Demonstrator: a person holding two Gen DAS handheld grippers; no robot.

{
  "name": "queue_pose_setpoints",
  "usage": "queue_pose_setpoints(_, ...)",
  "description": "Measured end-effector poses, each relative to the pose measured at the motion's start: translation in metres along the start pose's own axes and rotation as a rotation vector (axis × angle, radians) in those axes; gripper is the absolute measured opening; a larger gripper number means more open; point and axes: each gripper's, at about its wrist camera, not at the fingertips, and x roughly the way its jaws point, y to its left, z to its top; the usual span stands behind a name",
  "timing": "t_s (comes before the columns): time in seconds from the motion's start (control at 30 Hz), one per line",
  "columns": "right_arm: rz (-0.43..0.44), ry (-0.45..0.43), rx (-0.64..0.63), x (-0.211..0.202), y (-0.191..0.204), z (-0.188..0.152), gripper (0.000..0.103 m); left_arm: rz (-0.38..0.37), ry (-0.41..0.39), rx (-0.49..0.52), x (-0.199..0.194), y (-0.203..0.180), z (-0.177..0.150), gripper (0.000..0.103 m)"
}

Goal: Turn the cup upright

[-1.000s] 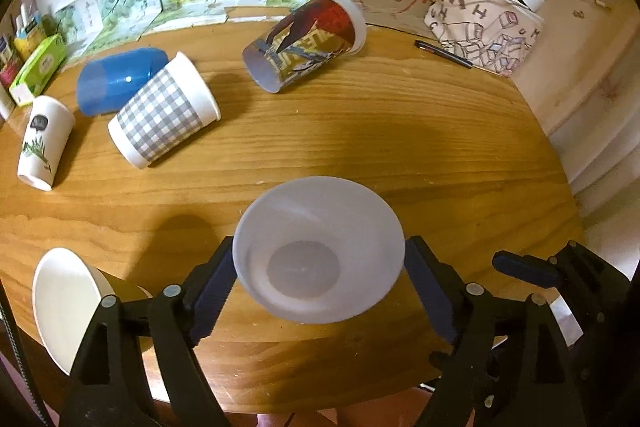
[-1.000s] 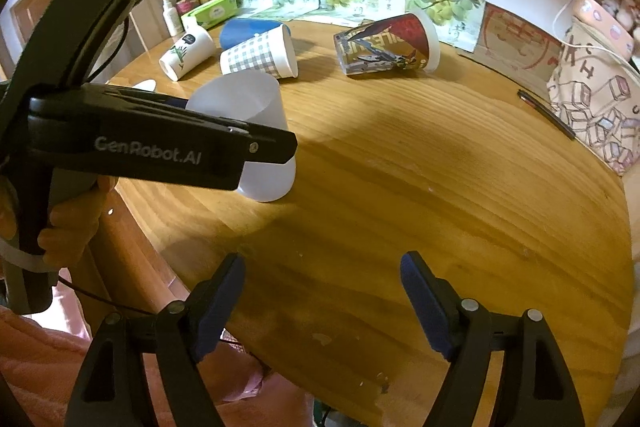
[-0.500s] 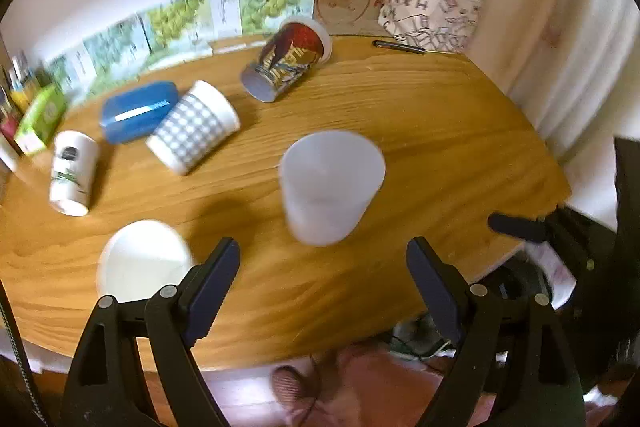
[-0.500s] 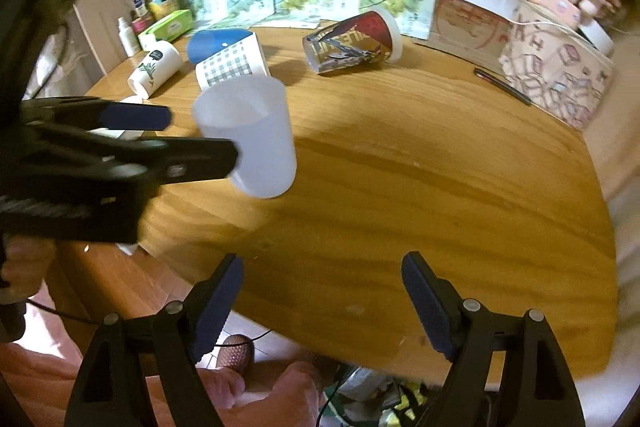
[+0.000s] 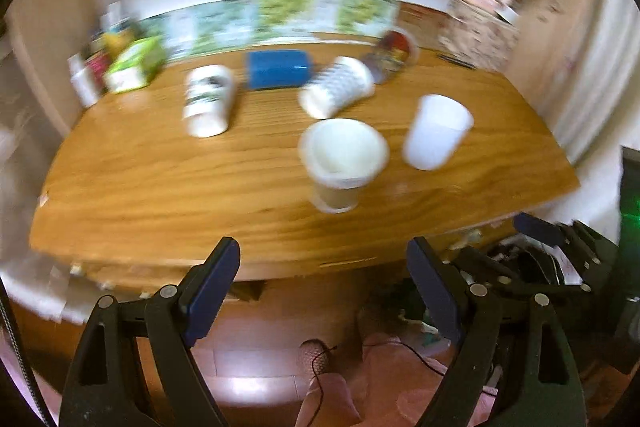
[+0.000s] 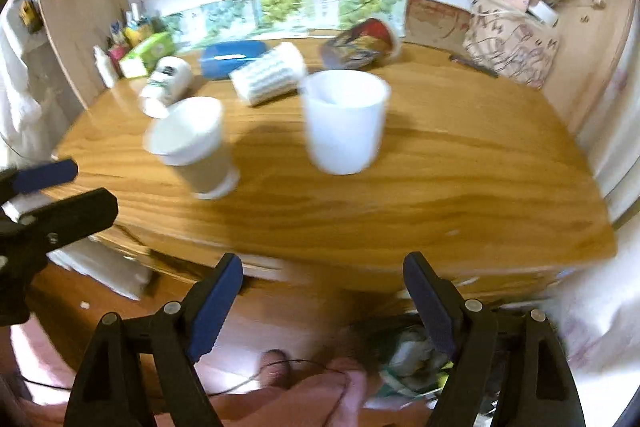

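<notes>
A translucent white cup (image 5: 436,133) stands upright on the wooden table (image 5: 200,179); it also shows in the right wrist view (image 6: 344,123). A white paper cup with a tan body (image 5: 342,163) stands upright to its left, also in the right wrist view (image 6: 192,151). My left gripper (image 5: 324,283) is open and empty, pulled back off the table's front edge. My right gripper (image 6: 322,295) is open and empty, also back from the front edge. Both views are blurred.
Lying on their sides farther back: a checked cup (image 5: 340,87), a blue cup (image 5: 278,69), a white cup with dark print (image 5: 208,101), a printed red-rimmed cup (image 5: 394,57). A green box (image 5: 136,71) sits back left, a patterned bag (image 6: 512,47) back right.
My left gripper let go of the translucent cup, which now stands upright on the table. Both grippers have drawn back past the table's front edge.
</notes>
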Motion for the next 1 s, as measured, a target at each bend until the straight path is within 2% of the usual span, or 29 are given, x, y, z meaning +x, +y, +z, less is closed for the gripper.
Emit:
queue_pose_setpoints(0.1,0.046,-0.001,-0.012,-0.014,0.022,0.004,0.083,0.024,-0.031,-0.075,-0.018,0.020,-0.007,0.088)
queue_pose_setpoints(0.3,0.071,-0.028,-0.031,-0.056,0.050,0.017,0.083,0.099,-0.076,-0.082,-0.047,0.027,-0.001,0.088)
queue_pose_setpoints(0.43,0.070,-0.068,-0.005,-0.090,0.053,0.027,0.084,0.056,-0.151,-0.116,-0.074,0.027,0.011,0.088)
queue_pose_setpoints(0.53,0.062,-0.093,0.028,-0.111,0.049,0.031,0.093,0.015,-0.198,-0.144,-0.089,0.027,0.022,0.088)
queue_pose_setpoints(0.57,0.053,-0.110,0.042,-0.118,0.048,0.034,0.102,0.004,-0.207,-0.147,-0.091,0.026,0.025,0.088)
queue_pose_setpoints(0.6,0.045,-0.125,0.052,-0.125,0.047,0.035,0.103,-0.012,-0.224,-0.147,-0.095,0.025,0.029,0.088)
queue_pose_setpoints(0.77,0.023,-0.234,0.072,-0.155,0.044,0.040,0.103,-0.007,-0.343,-0.137,-0.120,0.020,0.034,0.089)
queue_pose_setpoints(0.83,0.017,-0.293,0.090,-0.166,0.043,0.040,0.103,0.008,-0.396,-0.130,-0.129,0.018,0.033,0.098)
queue_pose_setpoints(1.0,0.022,-0.486,0.100,-0.195,0.044,0.031,0.103,0.029,-0.513,-0.117,-0.146,0.017,0.030,0.103)
